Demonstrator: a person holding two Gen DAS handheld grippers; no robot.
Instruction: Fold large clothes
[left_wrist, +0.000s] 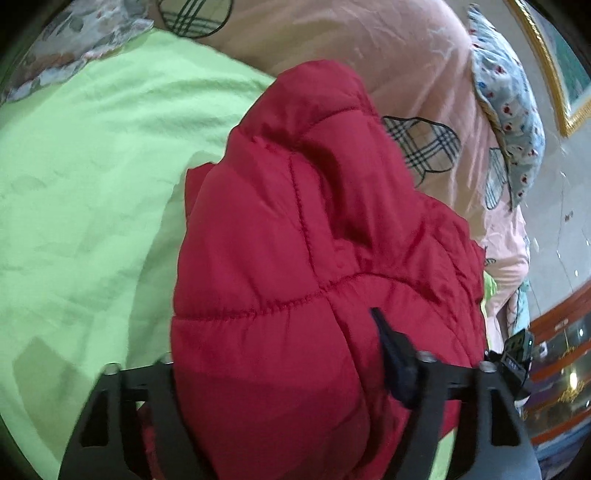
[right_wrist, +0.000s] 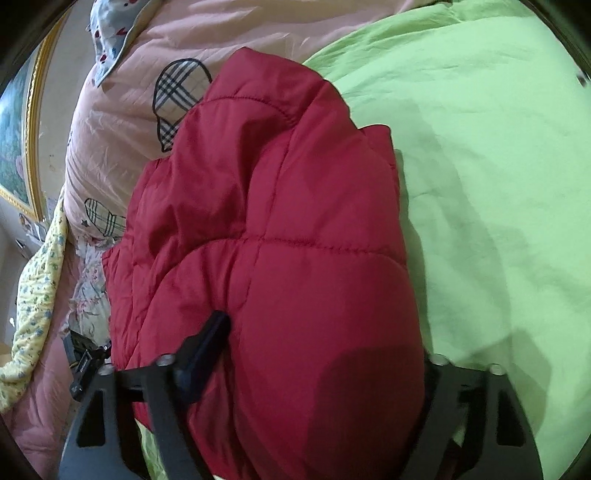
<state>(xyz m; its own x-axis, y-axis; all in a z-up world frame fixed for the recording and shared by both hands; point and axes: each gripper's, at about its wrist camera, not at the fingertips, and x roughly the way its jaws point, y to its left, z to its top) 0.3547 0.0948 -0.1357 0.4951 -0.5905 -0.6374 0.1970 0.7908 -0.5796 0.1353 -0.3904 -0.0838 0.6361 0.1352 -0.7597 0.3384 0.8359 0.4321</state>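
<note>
A red quilted puffer jacket lies bunched on the green sheet, its folded bulk filling the middle of both views. My left gripper straddles the near end of it. Its right finger digs into the padding; the left finger is hidden under the fabric. From the other side my right gripper clamps the same jacket. Its left finger presses a crease into the cloth, and the right finger is covered. Both grippers are shut on the jacket's thick fold.
A pink quilt with plaid patches is heaped behind the jacket. A blue floral pillow rests on it near a gold-framed picture. The green sheet spreads wide to the side. A yellow floral cloth hangs at the bed's edge.
</note>
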